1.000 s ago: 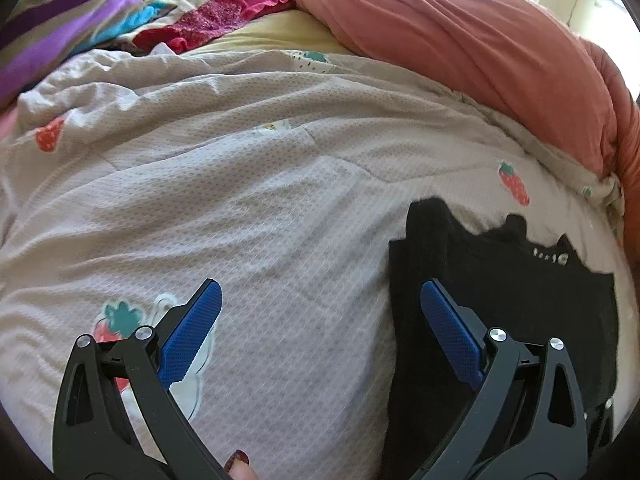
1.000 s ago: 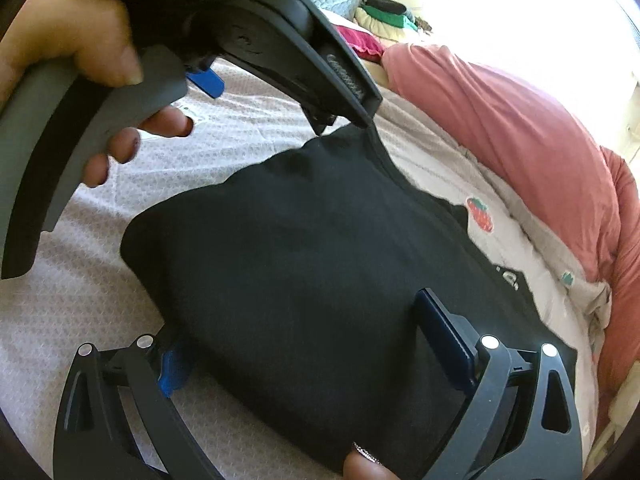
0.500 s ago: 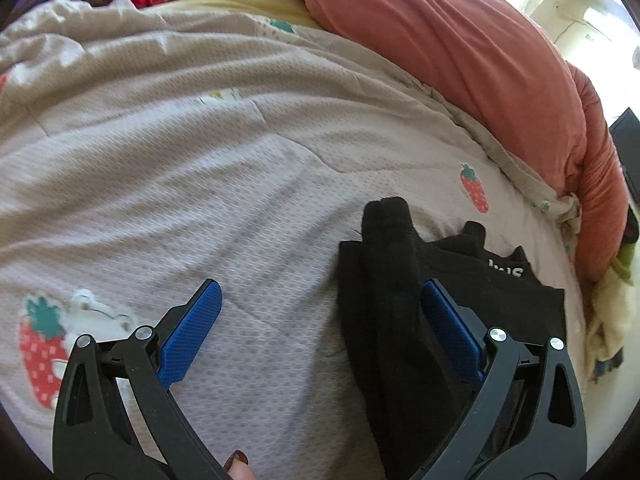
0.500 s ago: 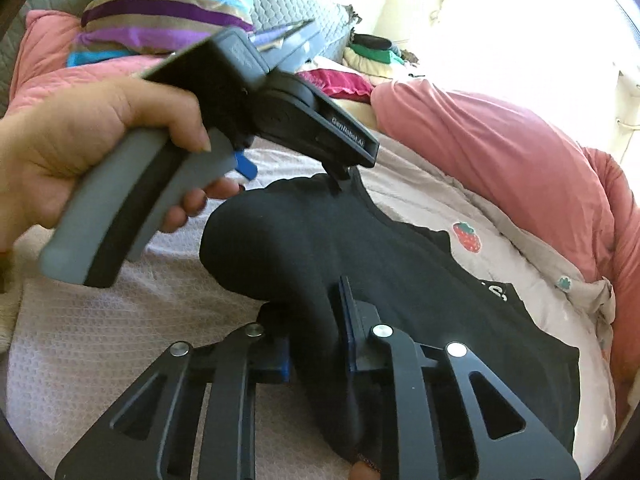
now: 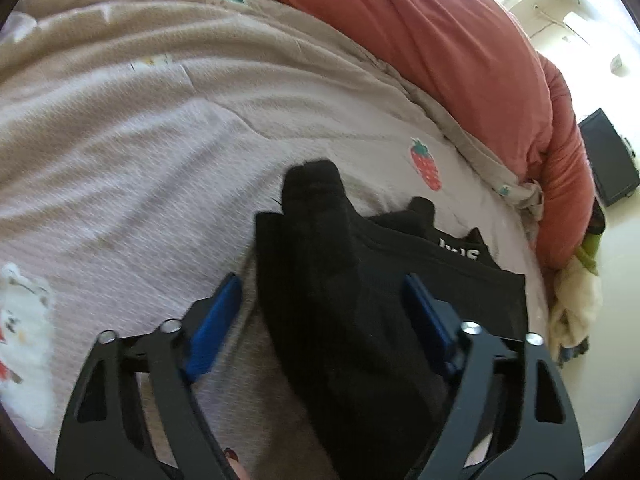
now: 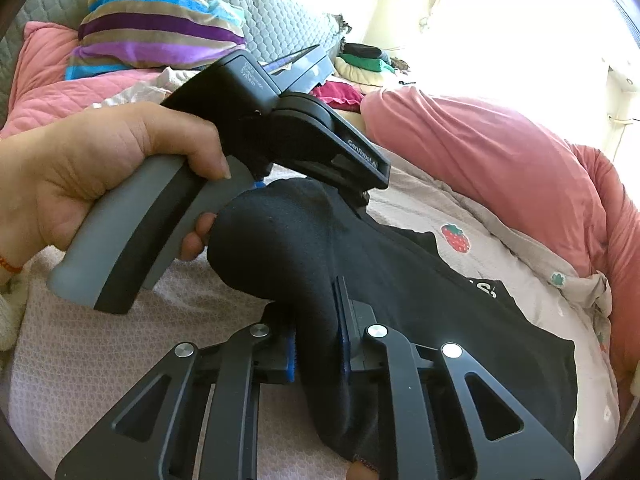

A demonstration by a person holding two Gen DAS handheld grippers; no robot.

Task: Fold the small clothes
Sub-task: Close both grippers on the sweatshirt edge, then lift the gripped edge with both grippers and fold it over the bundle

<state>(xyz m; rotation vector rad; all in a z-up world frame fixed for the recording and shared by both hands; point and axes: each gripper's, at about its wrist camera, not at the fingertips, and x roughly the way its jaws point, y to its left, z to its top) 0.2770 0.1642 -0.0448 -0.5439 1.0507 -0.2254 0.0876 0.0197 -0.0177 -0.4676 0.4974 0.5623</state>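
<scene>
The black garment [image 6: 420, 292] lies on the pink strawberry-print bedspread [image 5: 168, 152], its near edge lifted into a bunched ridge, with the salmon quilt [image 5: 460, 60] toward 1 o'clock. The right gripper [image 6: 320, 344] is clamped narrow on that ridge, its 2 blue pads pressing the cloth. The left gripper [image 5: 320, 320], held in a hand [image 6: 100, 176] at 10 o'clock in the right wrist view, straddles the ridge; its jaws have just been closing, the pads apparently not yet pressing.
</scene>
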